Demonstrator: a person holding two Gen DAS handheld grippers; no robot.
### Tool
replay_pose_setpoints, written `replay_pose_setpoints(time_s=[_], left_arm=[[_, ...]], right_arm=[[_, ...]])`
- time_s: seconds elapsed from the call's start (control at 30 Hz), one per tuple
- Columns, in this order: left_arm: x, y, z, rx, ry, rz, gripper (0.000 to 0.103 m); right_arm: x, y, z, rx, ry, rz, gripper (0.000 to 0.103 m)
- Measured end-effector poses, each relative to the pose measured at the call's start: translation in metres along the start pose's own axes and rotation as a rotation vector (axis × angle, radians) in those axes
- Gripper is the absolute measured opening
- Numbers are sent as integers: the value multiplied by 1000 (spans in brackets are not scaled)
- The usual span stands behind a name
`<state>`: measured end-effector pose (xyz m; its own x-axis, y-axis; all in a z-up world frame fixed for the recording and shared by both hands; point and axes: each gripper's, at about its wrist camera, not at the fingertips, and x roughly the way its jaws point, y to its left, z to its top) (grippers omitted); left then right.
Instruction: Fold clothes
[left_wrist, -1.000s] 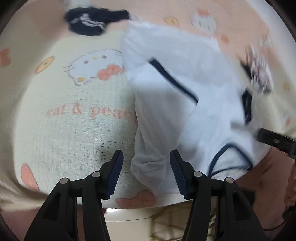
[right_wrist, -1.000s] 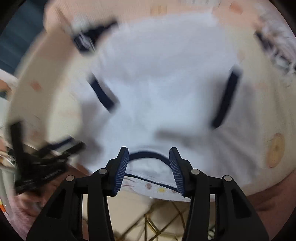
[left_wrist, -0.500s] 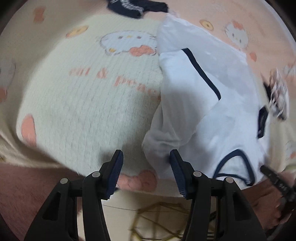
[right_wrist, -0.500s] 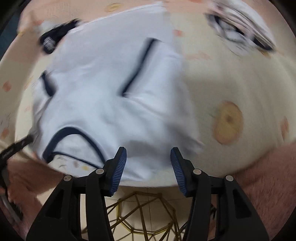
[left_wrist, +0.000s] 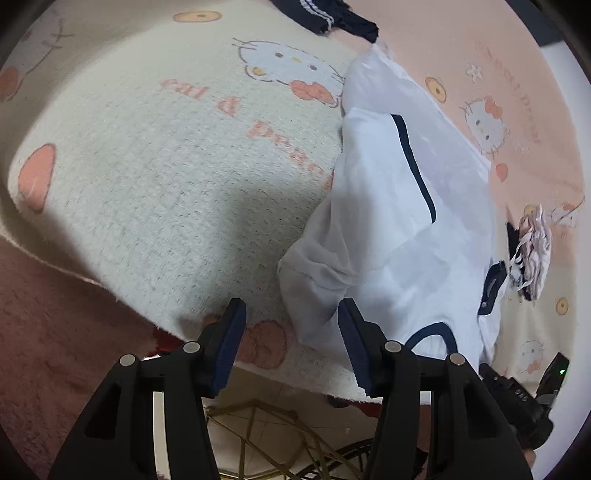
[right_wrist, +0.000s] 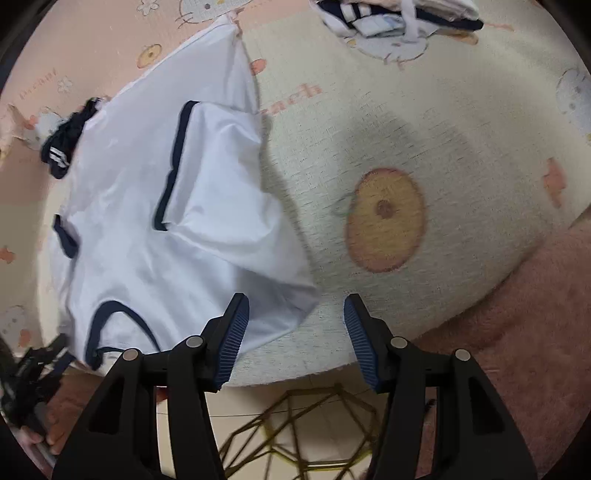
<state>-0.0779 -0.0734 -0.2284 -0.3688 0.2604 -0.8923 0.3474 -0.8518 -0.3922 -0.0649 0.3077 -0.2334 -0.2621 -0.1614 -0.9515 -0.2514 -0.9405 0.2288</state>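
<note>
The cartoon-cat blanket (left_wrist: 155, 192) that covers the surface carries pink lettering: in the left wrist view it reads roughly "eat & peace", the end hidden under cloth; in the right wrist view only the letters "each" show beside the shirt's edge. A smaller line of pink script on the peach part of the blanket is too small to read.

The white T-shirt (left_wrist: 399, 236) with navy trim lies flat on this blanket, both sleeves folded in over its body. Its long axis runs from the navy collar (left_wrist: 430, 332), at the blanket's near edge, away to the hem at the far side. A dark navy garment with white stripes (left_wrist: 328, 18) lies on the blanket just beyond the hem, and a bundle of folded clothes (right_wrist: 399, 14) sits farther off.

The left gripper (left_wrist: 291, 336) stands spread above the shirt's near shoulder corner, pinching nothing. The right gripper (right_wrist: 295, 332) has its jaws opening; the shirt's other shoulder corner shows between them, unpressed.
</note>
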Motion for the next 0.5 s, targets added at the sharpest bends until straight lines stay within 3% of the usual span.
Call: replay_pose_setpoints(time_s=[0.03, 0.07, 0.13, 0.2, 0.3, 0.4, 0.5], left_arm=[[-2, -2, 1, 3, -3, -16, 54], [-3, -4, 3, 4, -5, -36, 47], [-7, -8, 1, 25, -28, 11, 42], [-8, -2, -4, 16, -20, 47, 42], [-12, 12, -8, -31, -10, 8, 42], [-15, 11, -5, -53, -42, -62, 42], [-18, 18, -6, -72, -53, -72, 42]], right_arm=[[0, 2, 0, -5, 1, 13, 56], [0, 4, -1, -10, 1, 26, 55], [1, 7, -2, -20, 2, 52, 39], [0, 10, -3, -33, -1, 47, 33], [2, 9, -3, -8, 4, 33, 33], [2, 13, -2, -4, -20, 34, 44], [-1, 22, 0, -23, -53, 28, 44]])
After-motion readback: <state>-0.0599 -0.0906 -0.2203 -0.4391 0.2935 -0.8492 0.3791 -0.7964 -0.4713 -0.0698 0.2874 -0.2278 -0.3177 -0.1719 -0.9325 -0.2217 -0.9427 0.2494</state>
